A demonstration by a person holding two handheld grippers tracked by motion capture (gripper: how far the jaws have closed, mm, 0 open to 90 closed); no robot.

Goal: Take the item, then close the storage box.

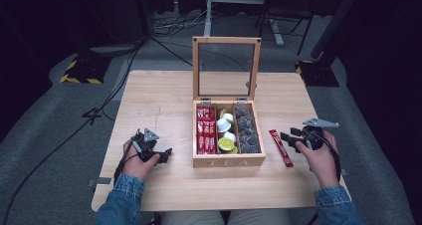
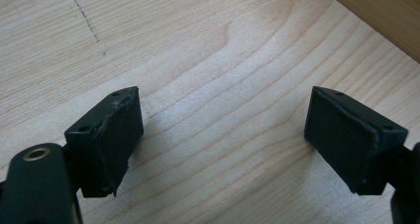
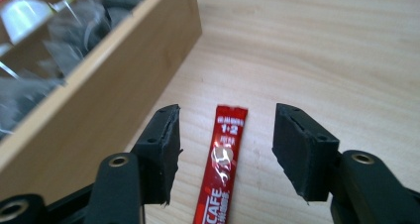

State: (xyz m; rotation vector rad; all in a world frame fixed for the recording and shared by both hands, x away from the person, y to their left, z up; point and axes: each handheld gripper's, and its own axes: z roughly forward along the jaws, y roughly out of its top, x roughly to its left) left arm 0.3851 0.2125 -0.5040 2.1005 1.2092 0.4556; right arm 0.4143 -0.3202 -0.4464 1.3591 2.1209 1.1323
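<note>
Right gripper view: the right hand-held gripper (image 3: 225, 149) stands released, its jaws apart on either side of the slim red coffee sachet (image 3: 222, 169), which lies flat on the pale wooden worktop (image 3: 322, 45) just beside the open wooden tea box (image 3: 114, 80). The left hand-held gripper (image 2: 223, 140) is likewise released, over bare worktop.

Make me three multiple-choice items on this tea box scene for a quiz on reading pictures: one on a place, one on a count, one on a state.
1. Where does the loose red sachet lie?
A. on the table, right of the wooden box
B. in the box's left compartment
C. on the glass lid

2. How many compartments does the box have?
A. two
B. three
C. five

3. How does the right gripper stand?
A. clamped on the sachet
B. open, jaws on either side of the sachet
C. shut on nothing

Answers:
1 A, it lies on bare wood beside the box wall.
2 B, two dividers split it.
3 B, gaps show on both sides of the sachet.
</note>
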